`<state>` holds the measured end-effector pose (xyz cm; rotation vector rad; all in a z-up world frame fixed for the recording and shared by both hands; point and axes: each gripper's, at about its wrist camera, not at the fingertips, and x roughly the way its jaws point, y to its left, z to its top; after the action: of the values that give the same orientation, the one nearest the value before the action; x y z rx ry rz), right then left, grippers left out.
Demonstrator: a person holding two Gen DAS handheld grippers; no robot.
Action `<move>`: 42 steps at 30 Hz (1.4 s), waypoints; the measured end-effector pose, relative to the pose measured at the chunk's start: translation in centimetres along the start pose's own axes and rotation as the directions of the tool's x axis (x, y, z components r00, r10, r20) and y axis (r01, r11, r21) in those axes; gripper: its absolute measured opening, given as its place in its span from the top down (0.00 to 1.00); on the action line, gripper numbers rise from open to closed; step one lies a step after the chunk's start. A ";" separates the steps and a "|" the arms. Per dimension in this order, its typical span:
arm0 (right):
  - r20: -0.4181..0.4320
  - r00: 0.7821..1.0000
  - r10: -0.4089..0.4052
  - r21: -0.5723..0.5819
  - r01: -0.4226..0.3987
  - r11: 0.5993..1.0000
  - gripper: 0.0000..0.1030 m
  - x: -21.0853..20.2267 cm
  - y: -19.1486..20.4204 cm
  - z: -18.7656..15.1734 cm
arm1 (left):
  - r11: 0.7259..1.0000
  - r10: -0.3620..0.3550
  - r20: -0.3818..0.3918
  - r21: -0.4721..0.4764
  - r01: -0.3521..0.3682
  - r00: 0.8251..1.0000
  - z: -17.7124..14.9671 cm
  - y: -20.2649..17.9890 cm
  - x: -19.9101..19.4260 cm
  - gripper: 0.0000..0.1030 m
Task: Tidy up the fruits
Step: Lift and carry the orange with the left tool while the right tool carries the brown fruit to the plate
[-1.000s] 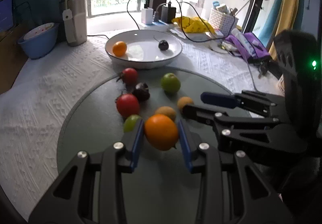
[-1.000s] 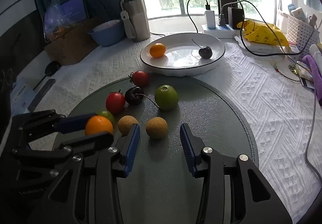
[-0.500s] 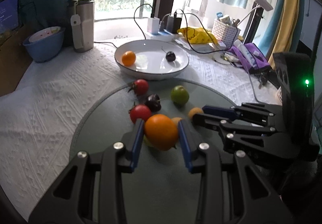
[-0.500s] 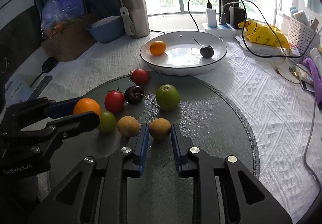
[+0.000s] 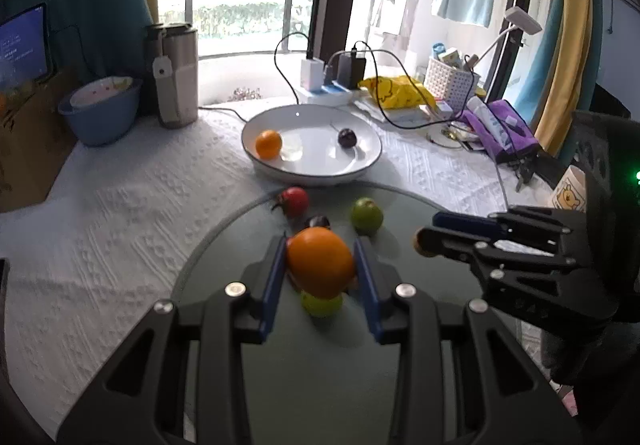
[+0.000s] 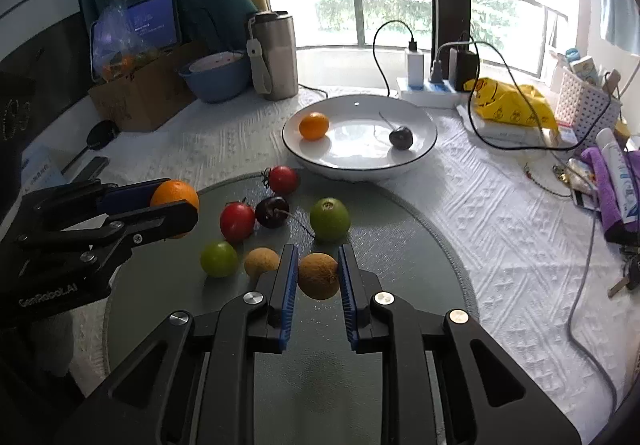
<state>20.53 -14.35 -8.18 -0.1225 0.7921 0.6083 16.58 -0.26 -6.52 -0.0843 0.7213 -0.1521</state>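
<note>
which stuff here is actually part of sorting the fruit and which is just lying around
Job:
- orange in left gripper
- brown fruit in right gripper
- white plate
- loose fruits on the mat, e.g. green fruit

Lying about:
- steel tumbler
- blue bowl
- chargers
- yellow bag
- white basket

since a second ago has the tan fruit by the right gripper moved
Yes. The tan fruit, then resting on the grey mat between open fingers, is now clamped by the right gripper and lifted off it.
</note>
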 end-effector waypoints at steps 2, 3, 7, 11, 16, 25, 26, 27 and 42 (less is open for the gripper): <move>0.010 1.000 -0.005 -0.004 0.005 1.000 0.79 -0.4 0.0 0.2 | 1.000 0.003 0.008 0.006 -0.003 1.000 0.3 0.0 -0.1 0.65; 0.016 1.000 -0.007 -0.006 0.007 1.000 0.79 -0.6 0.0 0.4 | 1.000 0.003 0.011 0.008 -0.003 1.000 0.5 0.0 -0.1 0.65; 0.037 0.999 -0.014 -0.016 0.015 1.000 0.79 -1.2 0.0 1.3 | 1.000 0.002 0.027 0.022 -0.002 1.000 1.2 0.1 -0.3 0.65; 0.057 0.998 -0.026 -0.031 0.028 0.999 0.79 -1.7 -0.3 2.6 | 0.999 -0.011 0.035 0.049 0.009 0.999 2.2 -0.1 -0.1 0.65; 0.079 0.996 -0.041 -0.045 0.044 0.998 0.79 -1.9 -0.7 4.2 | 0.998 -0.012 0.046 0.066 0.009 0.999 3.5 0.3 0.5 0.65; 0.078 0.996 -0.046 -0.066 0.051 0.996 0.79 -0.4 -1.5 6.5 | 0.997 -0.022 0.024 0.075 0.020 0.999 5.4 1.6 3.1 0.65; 0.076 0.996 -0.047 -0.068 0.052 0.996 0.79 -0.2 -1.6 6.8 | 0.997 -0.024 0.021 0.073 0.022 0.999 5.6 1.8 3.5 0.65; 0.075 0.996 -0.046 -0.070 0.051 0.996 0.79 0.1 -1.7 7.0 | 0.997 -0.025 0.017 0.070 0.024 1.000 5.7 2.0 3.9 0.65; 0.049 0.998 -0.038 -0.083 0.042 0.996 0.79 4.7 -3.4 10.2 | 0.996 -0.039 0.003 0.083 0.038 0.999 9.4 3.9 9.3 0.65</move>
<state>31.35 -11.64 -4.68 -0.2004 0.7172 0.6045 30.17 2.26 -6.06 -0.0189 0.7082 -0.2186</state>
